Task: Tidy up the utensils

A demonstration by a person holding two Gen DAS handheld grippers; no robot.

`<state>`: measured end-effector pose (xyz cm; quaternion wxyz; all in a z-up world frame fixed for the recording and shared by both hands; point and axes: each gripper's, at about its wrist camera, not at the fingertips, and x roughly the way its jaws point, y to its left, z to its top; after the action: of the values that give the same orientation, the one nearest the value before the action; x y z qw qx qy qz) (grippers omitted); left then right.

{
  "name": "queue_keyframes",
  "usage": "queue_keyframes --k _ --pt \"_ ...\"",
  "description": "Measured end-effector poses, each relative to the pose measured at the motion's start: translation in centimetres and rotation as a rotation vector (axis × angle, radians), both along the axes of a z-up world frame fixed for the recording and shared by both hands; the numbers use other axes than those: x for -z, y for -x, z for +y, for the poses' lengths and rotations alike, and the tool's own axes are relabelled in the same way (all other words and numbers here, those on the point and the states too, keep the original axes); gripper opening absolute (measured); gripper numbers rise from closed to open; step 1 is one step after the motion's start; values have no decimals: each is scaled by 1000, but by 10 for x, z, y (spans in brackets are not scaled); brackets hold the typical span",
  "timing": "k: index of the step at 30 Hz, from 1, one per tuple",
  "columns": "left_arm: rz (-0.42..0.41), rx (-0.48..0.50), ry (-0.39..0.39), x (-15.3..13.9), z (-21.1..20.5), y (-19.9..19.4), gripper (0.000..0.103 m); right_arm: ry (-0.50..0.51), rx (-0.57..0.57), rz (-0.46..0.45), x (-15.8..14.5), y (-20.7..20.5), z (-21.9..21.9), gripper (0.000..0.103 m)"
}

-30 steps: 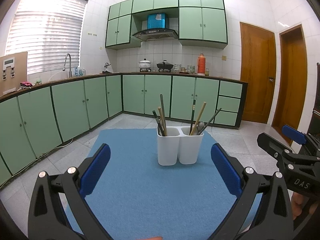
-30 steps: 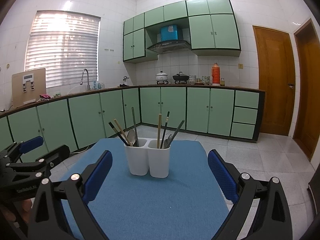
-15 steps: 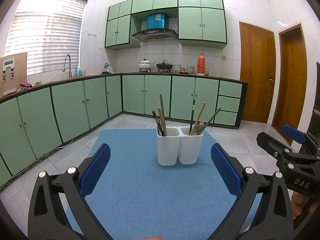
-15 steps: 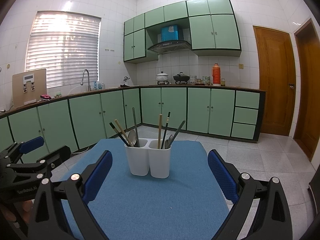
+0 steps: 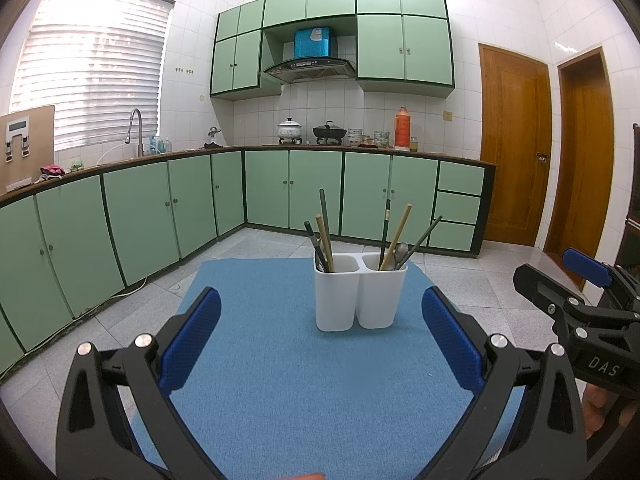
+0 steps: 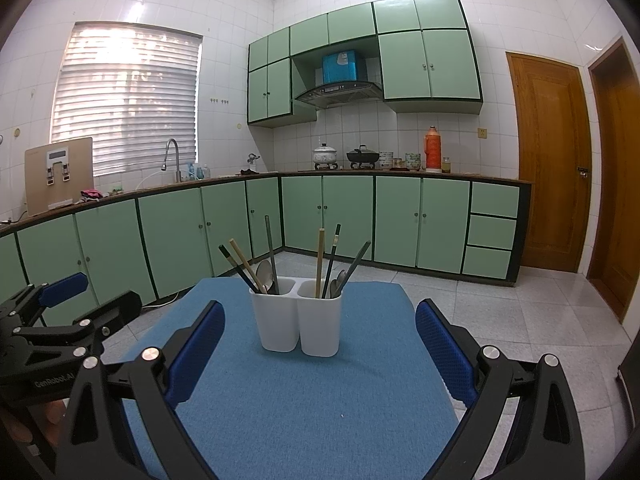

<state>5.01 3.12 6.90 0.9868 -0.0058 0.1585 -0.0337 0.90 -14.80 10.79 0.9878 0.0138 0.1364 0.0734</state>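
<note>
A white two-compartment utensil holder (image 5: 358, 296) stands upright on a blue mat (image 5: 300, 380); it also shows in the right wrist view (image 6: 298, 320). Both compartments hold chopsticks and spoons that lean outwards. My left gripper (image 5: 320, 344) is open and empty, a short way in front of the holder. My right gripper (image 6: 316, 356) is open and empty, also in front of the holder. Each gripper shows at the edge of the other's view: the right one (image 5: 576, 300) and the left one (image 6: 60, 320).
The blue mat (image 6: 312, 400) covers a table. Beyond it lie a tiled floor (image 5: 480, 280), green kitchen cabinets (image 5: 160, 208) and wooden doors (image 5: 516, 140) at the right.
</note>
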Motion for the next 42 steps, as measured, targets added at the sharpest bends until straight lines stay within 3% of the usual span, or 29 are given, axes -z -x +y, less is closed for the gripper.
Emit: queue_keyframes --k 42 --pt "-1 -1 4 -3 0 2 98 2 1 1 2 0 2 94"
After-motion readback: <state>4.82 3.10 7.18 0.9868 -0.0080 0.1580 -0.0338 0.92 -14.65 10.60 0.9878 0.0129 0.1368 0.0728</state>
